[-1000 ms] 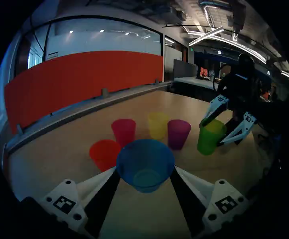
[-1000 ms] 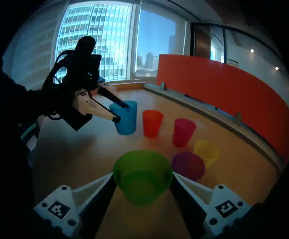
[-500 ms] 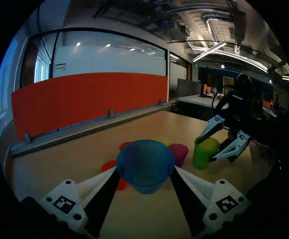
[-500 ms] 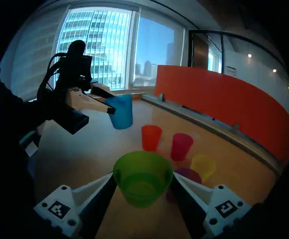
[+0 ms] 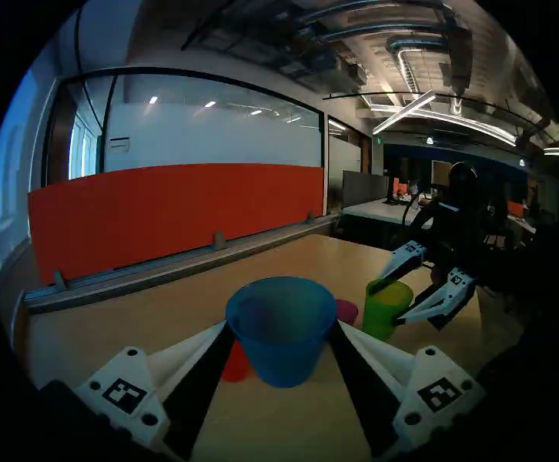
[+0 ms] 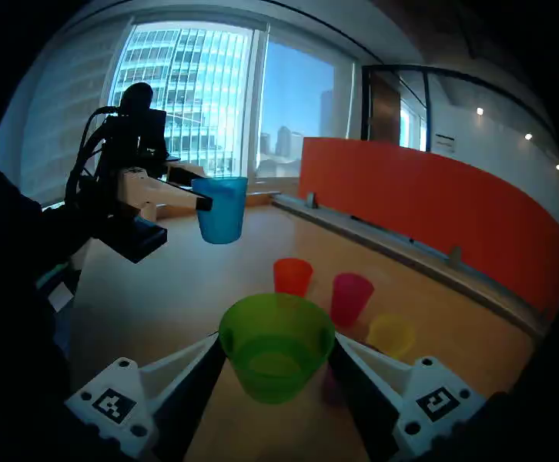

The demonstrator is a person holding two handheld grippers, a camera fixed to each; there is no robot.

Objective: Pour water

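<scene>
1. My left gripper [image 5: 280, 337] has both fingers pressed against the sides of the blue cup [image 5: 281, 329] — the gap between them is exactly the cup's width. The cup is upright, with its open mouth tipped slightly towards the camera.
2. In the right gripper view the blue cup [image 6: 220, 209] hangs in the air well above the table [image 6: 156, 300], towards the end nearest the windows [image 6: 202, 92]. It is clear of every other cup.
3. My right gripper [image 6: 277, 353] grips the green cup [image 6: 276, 356] the same way, with one finger on each side and the cup upright between them.
4. In the left gripper view the green cup [image 5: 385, 309] sits low, close to the tabletop near its right edge (I cannot tell whether its base touches the wood).
5. I cannot tell whether either held cup has water in it, because both interiors look dark.
6. Three loose cups stand on the table beyond the green one — an orange cup [image 6: 292, 276], a pink cup [image 6: 351, 296] and a yellow cup [image 6: 389, 335]. They form a row, apart from one another, on the side of the table that runs along the orange partition [image 6: 449, 208].
</scene>
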